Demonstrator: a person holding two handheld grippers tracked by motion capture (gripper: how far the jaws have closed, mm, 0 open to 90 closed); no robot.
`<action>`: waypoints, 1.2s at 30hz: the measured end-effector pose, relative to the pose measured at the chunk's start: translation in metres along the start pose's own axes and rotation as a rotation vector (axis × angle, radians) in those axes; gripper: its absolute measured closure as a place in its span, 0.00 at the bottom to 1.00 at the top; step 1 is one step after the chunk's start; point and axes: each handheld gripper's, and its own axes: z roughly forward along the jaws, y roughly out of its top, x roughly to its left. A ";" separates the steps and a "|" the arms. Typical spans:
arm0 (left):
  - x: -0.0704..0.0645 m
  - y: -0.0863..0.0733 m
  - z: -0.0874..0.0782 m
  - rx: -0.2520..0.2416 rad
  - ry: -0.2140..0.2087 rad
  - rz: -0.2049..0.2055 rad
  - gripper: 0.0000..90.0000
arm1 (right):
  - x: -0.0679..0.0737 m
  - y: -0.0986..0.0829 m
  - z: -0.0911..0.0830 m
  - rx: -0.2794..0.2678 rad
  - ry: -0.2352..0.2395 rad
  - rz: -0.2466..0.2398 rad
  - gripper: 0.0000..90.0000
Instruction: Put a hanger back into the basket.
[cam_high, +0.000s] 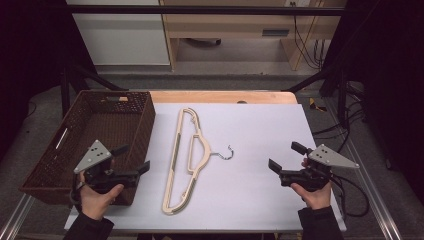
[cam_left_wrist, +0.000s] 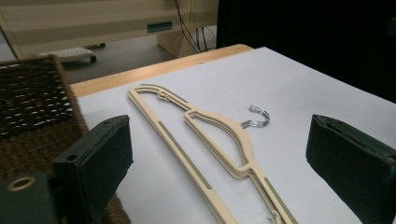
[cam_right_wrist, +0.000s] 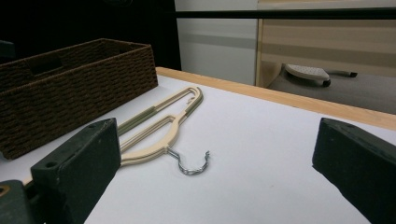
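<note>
White table sheet, wicker basket at its left edge, cream hanger flat mid-sheet.
Hanger's near end cut off in left gripper view. Hanger lies between left gripper and right gripper, nearer the left, touching neither; both spread wide, empty.

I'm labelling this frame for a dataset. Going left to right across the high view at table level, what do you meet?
Wicker basket → left gripper → cream hanger → its metal hook → right gripper.
</note>
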 end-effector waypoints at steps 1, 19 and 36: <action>-0.005 0.000 0.004 0.015 -0.002 0.006 0.08 | 0.000 0.000 0.000 0.004 0.004 -0.004 0.02; -0.052 -0.016 0.068 0.239 -0.075 0.062 0.19 | 0.003 -0.001 0.006 0.028 0.016 -0.010 0.02; -0.072 -0.053 0.130 0.482 -0.088 0.048 0.45 | 0.005 -0.003 0.011 0.049 0.024 -0.015 0.02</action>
